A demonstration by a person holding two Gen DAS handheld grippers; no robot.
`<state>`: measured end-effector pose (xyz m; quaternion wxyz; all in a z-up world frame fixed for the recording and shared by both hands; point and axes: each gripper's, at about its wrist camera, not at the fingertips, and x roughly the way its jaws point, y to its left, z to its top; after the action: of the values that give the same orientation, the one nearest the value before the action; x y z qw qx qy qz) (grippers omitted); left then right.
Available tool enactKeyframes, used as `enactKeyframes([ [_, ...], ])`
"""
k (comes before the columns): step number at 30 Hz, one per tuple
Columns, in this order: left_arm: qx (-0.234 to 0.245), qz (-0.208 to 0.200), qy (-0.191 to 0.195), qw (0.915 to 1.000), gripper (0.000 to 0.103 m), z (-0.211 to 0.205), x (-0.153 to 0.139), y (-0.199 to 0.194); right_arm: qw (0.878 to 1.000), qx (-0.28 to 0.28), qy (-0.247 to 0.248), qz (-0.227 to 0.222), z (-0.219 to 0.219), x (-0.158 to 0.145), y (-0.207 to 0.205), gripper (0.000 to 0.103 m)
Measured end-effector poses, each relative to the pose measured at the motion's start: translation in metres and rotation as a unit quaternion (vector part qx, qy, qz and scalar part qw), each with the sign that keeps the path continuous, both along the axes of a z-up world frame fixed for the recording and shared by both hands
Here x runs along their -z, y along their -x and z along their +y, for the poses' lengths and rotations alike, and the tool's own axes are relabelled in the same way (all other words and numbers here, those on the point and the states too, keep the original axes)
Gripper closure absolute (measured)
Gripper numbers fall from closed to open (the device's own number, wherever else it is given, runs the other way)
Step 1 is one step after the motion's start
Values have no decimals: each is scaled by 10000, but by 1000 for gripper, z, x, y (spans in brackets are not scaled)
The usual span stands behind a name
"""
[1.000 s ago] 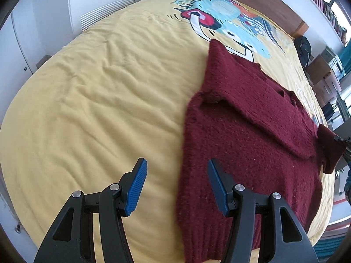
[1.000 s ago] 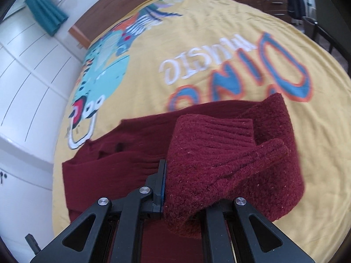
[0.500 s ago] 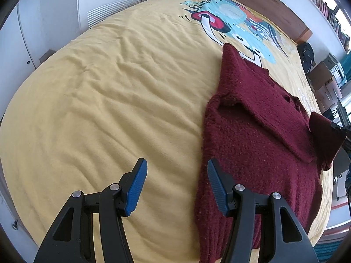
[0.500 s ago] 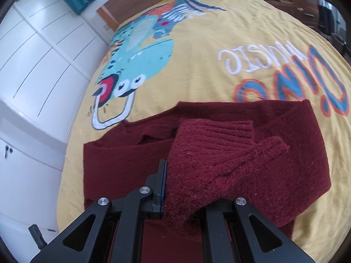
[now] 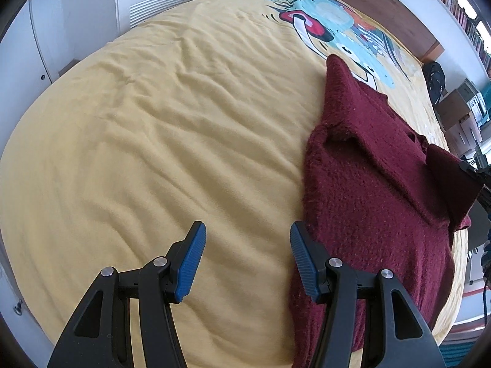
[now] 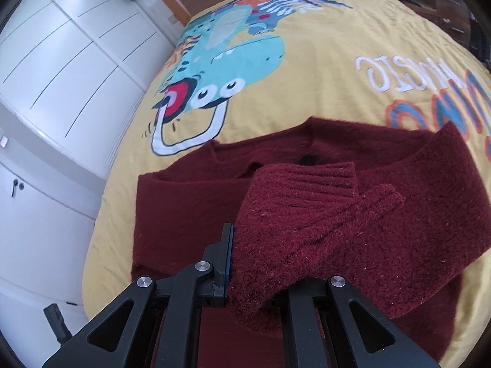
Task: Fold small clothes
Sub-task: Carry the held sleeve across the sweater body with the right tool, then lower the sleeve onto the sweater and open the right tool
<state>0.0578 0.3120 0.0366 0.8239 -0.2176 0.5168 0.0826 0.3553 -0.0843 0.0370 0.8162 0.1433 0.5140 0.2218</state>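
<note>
A dark red knitted sweater (image 5: 368, 190) lies on the yellow bedspread (image 5: 153, 141), one sleeve folded across its body. My left gripper (image 5: 247, 245) is open and empty, hovering just left of the sweater's lower edge. My right gripper (image 6: 257, 245) is shut on the other sleeve's cuff (image 6: 300, 211) and holds it above the sweater's body (image 6: 190, 202). That sleeve arcs from the right side (image 6: 445, 202). The right gripper's right finger is hidden by the wool. In the left wrist view the held sleeve (image 5: 451, 178) shows at the far right.
The bedspread carries a dinosaur print (image 6: 227, 70) and lettering (image 6: 399, 73). White wardrobe doors (image 6: 61, 70) stand on one side of the bed. A wooden headboard (image 5: 362, 3), a dark bag (image 5: 434, 79) and boxes (image 5: 466, 104) lie beyond it.
My right gripper has carried the sleeve cuff inward over the sweater's body. My left gripper stays open and has shifted left, so the sweater sits further right in its view.
</note>
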Motion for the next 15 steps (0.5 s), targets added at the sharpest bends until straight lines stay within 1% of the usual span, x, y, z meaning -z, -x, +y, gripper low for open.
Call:
enactKeyframes([
  [5,-25,46,4,10000,52,2,4,3,9998,-168,-128,-4,26,6,5,93],
  [9,-59,74,14,10000,52,6,6,6,9990,-332,-280,-47,48,6,10,93],
  [12,-74,98,16,9999,52,7,8,9,9986,-443,-274,-86,63,6,14,92],
  [15,-87,121,28,9999,52,8,10,12,9983,-532,-234,-10,75,15,19,91],
])
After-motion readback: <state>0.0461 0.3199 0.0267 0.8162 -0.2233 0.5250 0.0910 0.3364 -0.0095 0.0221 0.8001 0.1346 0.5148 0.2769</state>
